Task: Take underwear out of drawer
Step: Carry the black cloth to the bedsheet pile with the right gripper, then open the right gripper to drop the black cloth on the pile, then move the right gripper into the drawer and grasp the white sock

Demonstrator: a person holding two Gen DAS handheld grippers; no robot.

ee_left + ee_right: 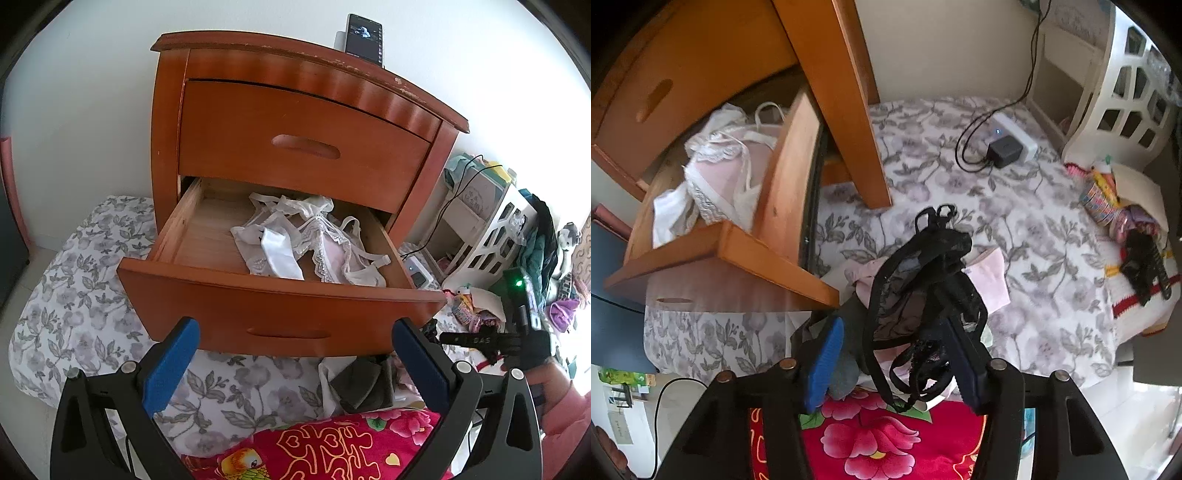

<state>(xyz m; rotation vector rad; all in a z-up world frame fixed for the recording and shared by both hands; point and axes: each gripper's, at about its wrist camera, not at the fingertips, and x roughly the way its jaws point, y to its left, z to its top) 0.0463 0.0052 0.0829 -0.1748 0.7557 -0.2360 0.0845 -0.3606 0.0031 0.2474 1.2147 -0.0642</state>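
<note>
My right tool [890, 358] spread, black lace underwear [923, 295] draped on one finger, unpinched; may snag there. Left tool [291, 354] spread, empty, facing open drawer [280, 306].

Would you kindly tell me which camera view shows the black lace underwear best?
The right wrist view: the black lace underwear hangs large and central, draped on one finger of the open right gripper. In the left wrist view I cannot pick it out.

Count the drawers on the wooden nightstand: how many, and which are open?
2. The upper drawer is shut under the nightstand top. The lower drawer is pulled out, with pale underwear inside. None seen lower down.
</note>
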